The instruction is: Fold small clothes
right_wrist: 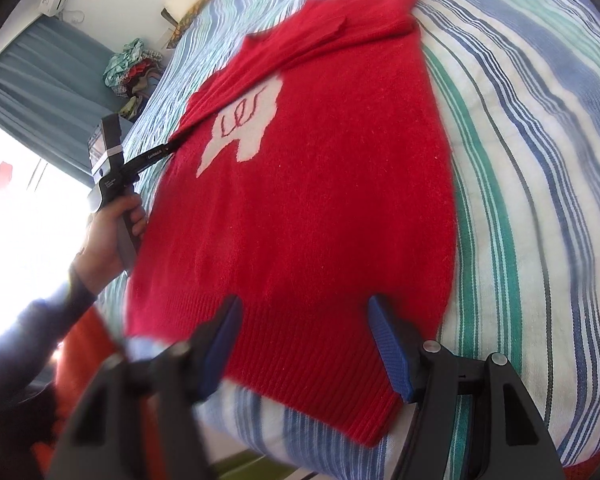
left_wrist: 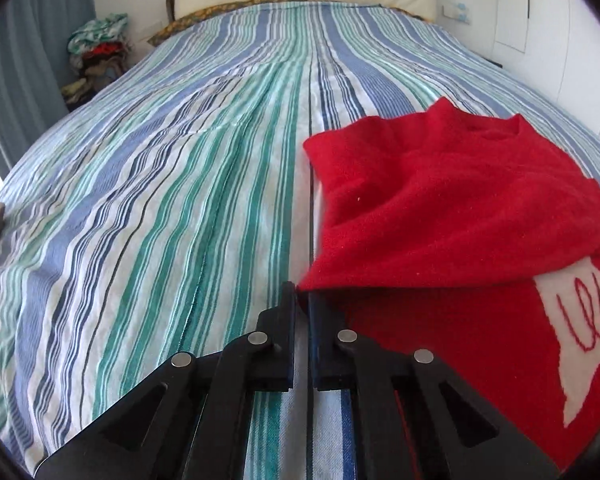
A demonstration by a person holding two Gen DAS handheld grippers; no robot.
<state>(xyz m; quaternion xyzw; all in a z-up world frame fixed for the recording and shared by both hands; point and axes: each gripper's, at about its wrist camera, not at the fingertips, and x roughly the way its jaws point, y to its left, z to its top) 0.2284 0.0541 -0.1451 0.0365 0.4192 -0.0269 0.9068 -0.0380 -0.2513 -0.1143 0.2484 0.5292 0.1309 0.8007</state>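
Red sweater (right_wrist: 320,184) lies flat on the striped bed (left_wrist: 160,200), left gripper (left_wrist: 302,296) pinched shut, apparently on its folded sleeve edge, right gripper (right_wrist: 304,344) hovering half open over the hem: carry the sleeve inward smoothly, keeping the body unwrinkled.

— What's on my bed right now?

— One red knitted sweater (right_wrist: 320,208), fuzzy, lying front up on the striped bedspread (right_wrist: 520,200). I can see a white patch (right_wrist: 244,124) on its chest with looping red stitching in it.

— Flat?

— The body is spread flat, with the ribbed hem (right_wrist: 312,364) nearest me at the mattress edge. The far sleeve (right_wrist: 364,20) lies folded across the top by the neck.

— And my left side?

— There the sleeve is folded over the body, covering part of the white patch, and its tip is pinched at the sweater's left edge.
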